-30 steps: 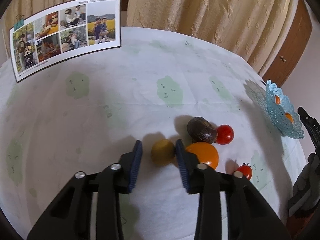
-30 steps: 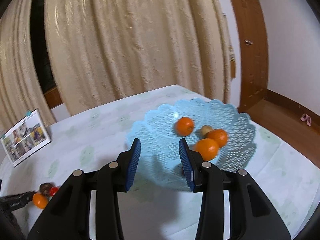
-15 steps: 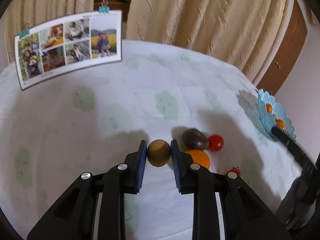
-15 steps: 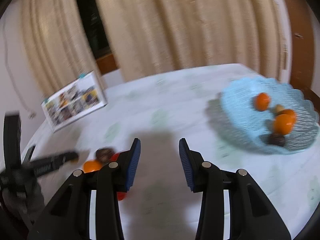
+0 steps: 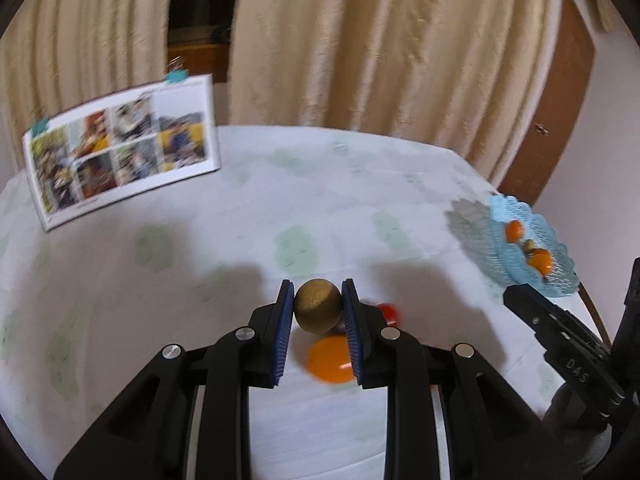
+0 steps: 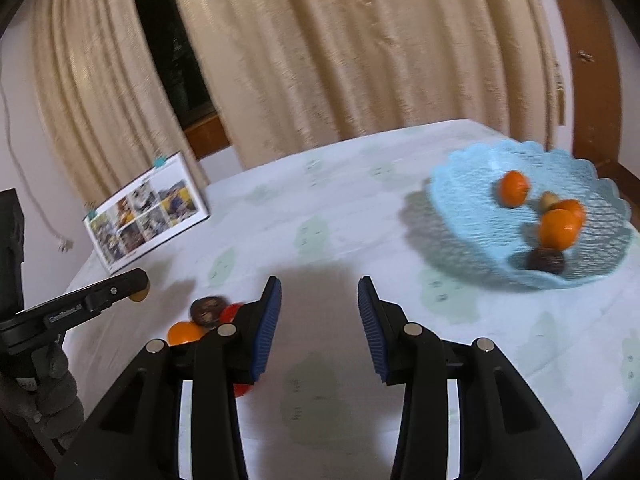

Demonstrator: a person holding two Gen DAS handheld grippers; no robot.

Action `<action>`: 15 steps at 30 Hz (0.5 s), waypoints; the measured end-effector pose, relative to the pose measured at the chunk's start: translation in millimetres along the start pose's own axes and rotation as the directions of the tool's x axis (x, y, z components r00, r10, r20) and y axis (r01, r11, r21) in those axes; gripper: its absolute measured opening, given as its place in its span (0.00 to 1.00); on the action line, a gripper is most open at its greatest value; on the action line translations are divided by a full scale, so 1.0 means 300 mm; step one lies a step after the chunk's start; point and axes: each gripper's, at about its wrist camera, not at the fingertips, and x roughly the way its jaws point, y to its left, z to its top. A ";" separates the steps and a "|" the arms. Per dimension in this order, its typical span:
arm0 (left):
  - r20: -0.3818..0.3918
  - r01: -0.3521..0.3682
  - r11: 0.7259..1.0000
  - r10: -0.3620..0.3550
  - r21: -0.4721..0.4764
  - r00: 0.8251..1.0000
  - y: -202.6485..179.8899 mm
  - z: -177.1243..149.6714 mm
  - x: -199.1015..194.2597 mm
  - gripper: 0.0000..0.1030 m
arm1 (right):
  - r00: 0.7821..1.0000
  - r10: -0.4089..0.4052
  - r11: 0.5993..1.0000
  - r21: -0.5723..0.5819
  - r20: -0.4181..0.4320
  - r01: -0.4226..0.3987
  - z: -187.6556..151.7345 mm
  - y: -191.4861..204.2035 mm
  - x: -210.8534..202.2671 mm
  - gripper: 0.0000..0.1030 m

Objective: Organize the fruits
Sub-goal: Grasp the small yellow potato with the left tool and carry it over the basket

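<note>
My left gripper is shut on a round yellow-brown fruit and holds it above the table. Below it lie an orange and a red tomato. My right gripper is open and empty over the tablecloth. To its left lie a dark fruit, an orange and a red tomato. The left gripper also shows in the right wrist view, holding the yellow-brown fruit. The blue lattice basket at the right holds oranges and a dark fruit.
A photo collage card stands at the back left of the table. Cream curtains hang behind, with a brown door at the right. The basket sits near the table's right edge. The right gripper's black body shows at the right.
My left gripper closed on the yellow-brown fruit and lifted it off the table. My right gripper swung left from over the basket toward the loose fruits.
</note>
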 end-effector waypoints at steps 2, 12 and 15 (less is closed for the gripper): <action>0.004 0.029 0.999 -0.029 0.035 1.000 -0.077 0.021 0.007 0.24 | 0.999 -0.037 0.999 0.012 0.032 0.036 0.007 -0.040 -0.032 0.40; -0.032 0.156 0.973 -0.153 0.168 0.988 -0.435 0.082 0.115 0.24 | 0.933 -0.308 0.950 0.119 0.187 0.290 0.008 -0.286 -0.191 0.40; -0.051 0.193 0.961 -0.186 0.199 0.981 -0.537 0.095 0.159 0.24 | 0.915 -0.347 0.933 0.170 0.206 0.316 0.003 -0.344 -0.217 0.40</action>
